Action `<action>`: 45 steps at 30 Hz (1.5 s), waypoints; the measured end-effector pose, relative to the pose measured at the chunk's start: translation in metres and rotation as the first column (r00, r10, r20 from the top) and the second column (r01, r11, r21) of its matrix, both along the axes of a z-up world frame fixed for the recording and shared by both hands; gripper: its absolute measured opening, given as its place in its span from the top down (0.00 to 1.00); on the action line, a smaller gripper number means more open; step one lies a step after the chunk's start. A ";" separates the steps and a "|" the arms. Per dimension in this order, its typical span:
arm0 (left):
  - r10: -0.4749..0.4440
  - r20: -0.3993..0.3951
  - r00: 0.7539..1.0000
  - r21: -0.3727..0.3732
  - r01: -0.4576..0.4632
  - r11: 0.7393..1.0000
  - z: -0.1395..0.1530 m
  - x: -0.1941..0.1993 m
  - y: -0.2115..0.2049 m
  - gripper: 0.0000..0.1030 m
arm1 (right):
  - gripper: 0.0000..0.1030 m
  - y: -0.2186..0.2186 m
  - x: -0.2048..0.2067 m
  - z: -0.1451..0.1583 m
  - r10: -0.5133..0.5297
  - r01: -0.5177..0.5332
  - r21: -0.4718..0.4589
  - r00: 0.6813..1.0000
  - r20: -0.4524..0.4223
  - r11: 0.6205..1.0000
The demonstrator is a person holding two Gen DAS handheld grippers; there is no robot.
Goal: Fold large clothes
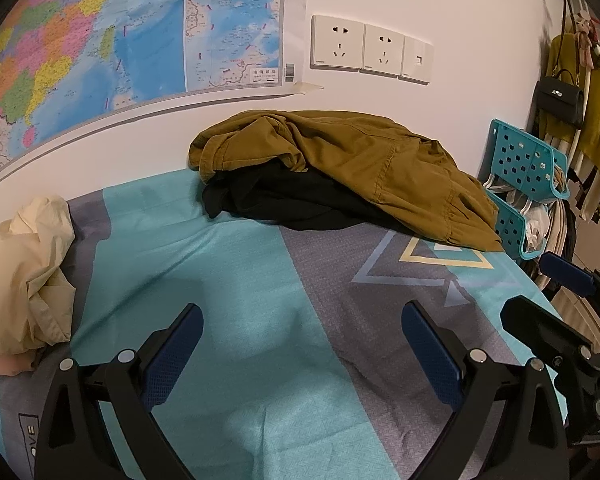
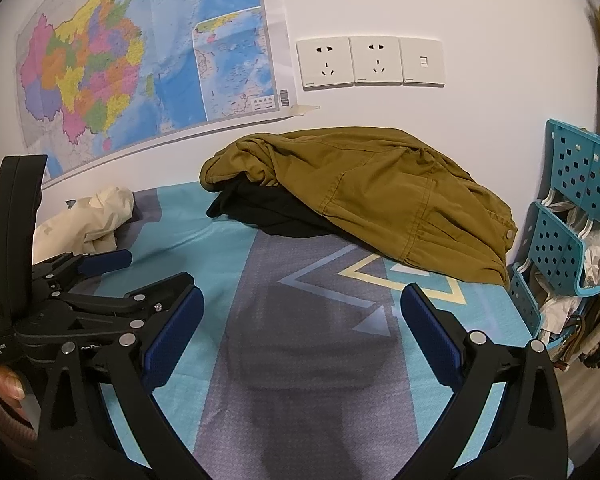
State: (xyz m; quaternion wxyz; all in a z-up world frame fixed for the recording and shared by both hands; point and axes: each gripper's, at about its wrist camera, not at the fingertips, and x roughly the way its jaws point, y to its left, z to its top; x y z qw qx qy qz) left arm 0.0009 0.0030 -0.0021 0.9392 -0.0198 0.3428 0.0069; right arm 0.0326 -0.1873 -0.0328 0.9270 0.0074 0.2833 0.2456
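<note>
The bed [image 1: 236,248] fills the lower half of both views, its sheet striped teal and grey with a triangle print, and everything else sits around it. Behind the bed, a big colourful map [image 2: 140,60] is taped to the white wall, with a row of wall sockets [image 2: 370,62] beside the map. At the bed's far edge against that wall, a mustard-brown jacket [image 1: 364,164] lies heaped, draped over a black garment [image 1: 276,198] that pokes out beneath it on the near side. Off the bed's right edge stands a teal perforated rack [image 2: 572,208] stuffed with bags. On the bed's left side, well apart from the jacket, a cream garment [image 1: 24,276] sits crumpled. Down at the bed's near end, the left tool [image 1: 302,332] hangs above the sheet, jaws spread wide and empty, and the right tool [image 2: 302,316] hovers just beside it, likewise gaping with nothing between its blue pads.
</note>
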 end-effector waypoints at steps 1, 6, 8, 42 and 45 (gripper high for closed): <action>0.000 -0.002 1.000 0.001 0.000 1.000 0.000 0.000 0.000 0.07 | 0.06 0.000 0.000 0.000 0.001 -0.001 0.002 1.000 0.000 1.000; 0.002 0.001 1.000 0.002 -0.002 1.000 0.000 -0.001 0.000 0.07 | 0.06 0.000 -0.001 0.000 0.000 0.000 0.004 1.000 0.000 1.000; 0.000 0.000 1.000 0.004 0.000 1.000 0.000 -0.001 0.000 0.07 | 0.06 -0.001 0.000 0.001 0.005 -0.005 0.006 1.000 0.000 1.000; 0.002 0.000 1.000 0.023 -0.002 1.000 -0.001 0.001 -0.004 0.07 | 0.06 -0.005 0.000 0.002 0.000 0.000 0.007 1.000 0.001 1.000; 0.003 -0.001 1.000 0.025 -0.003 1.000 -0.002 0.001 -0.004 0.07 | 0.06 -0.004 0.001 0.002 0.002 -0.002 0.004 1.000 -0.001 1.000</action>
